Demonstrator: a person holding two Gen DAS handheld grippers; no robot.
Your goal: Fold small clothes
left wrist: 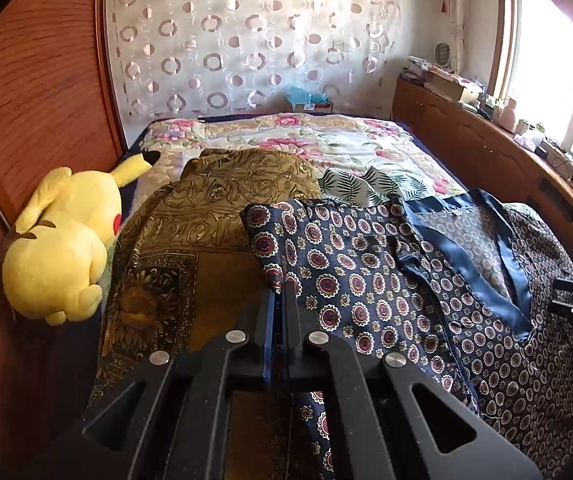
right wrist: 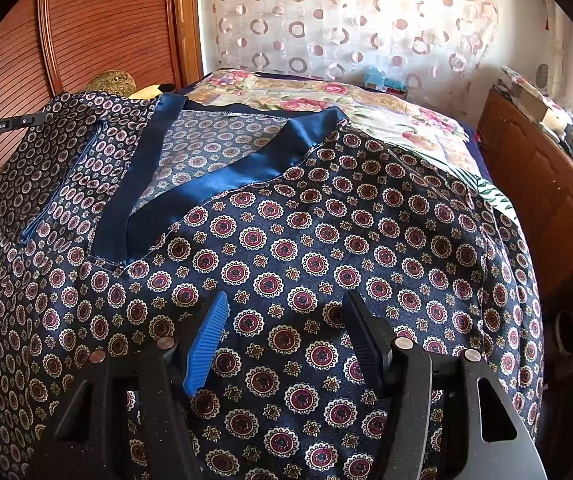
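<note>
A navy satin top printed with red and white medallions and edged in a plain blue neckband (right wrist: 286, 248) lies spread over the near end of the bed (left wrist: 326, 140), on top of a floral quilt. It is laid out flat with its neckline towards the far side, which suits a fold made from the sleeves inward.

The left tongs (left wrist: 280, 300) are pressed together on the left edge of this garment, pinching what looks like the sleeve or side hem where it ends over a gold-brown patterned cloth (left wrist: 190, 232). Gripping right at the edge gives a clean corner to lift and carry across the body of the top.

The right tongs (right wrist: 286, 320) stand spread, hovering low over the middle of the fabric with nothing between the blue ribbed pad (right wrist: 206, 344) and the black one. Whether the tips touch the cloth cannot be told. Held there, they are probably placed to pin the cloth or take a second hold while the left side is drawn over.

A yellow plush toy with black-tipped ears (left wrist: 66, 240) lies at the left, against the wooden wardrobe, well apart from the fold. A white cloth with green leaf print (left wrist: 370, 188) lies just beyond the top and could catch under it.
</note>
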